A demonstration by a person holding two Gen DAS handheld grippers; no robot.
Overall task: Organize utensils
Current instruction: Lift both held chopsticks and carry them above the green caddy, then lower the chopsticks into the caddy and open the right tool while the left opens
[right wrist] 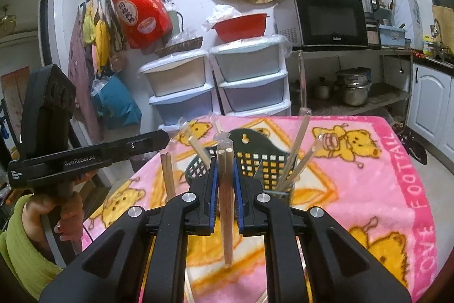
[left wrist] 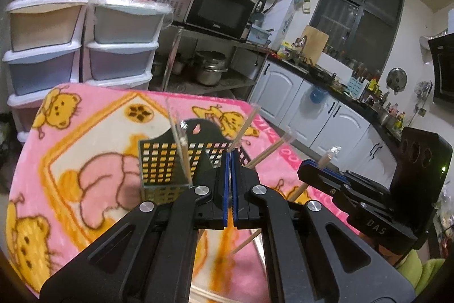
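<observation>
The right gripper [right wrist: 225,175] clamps wrapped chopsticks [right wrist: 226,206] upright before the black mesh holder [right wrist: 255,158] on the pink blanket [right wrist: 369,189]. The left gripper [left wrist: 229,161] pinches one wrapped pair [left wrist: 244,129]; loose chopsticks [right wrist: 295,158] crowd the holder.

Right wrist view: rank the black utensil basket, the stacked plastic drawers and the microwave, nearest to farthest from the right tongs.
1. Black utensil basket, just ahead on the blanket.
2. Stacked plastic drawers, behind the table, centre.
3. Microwave, upper right on the shelf.

White kitchen walls [right wrist: 244,4] — dark window [left wrist: 360,4]
</observation>
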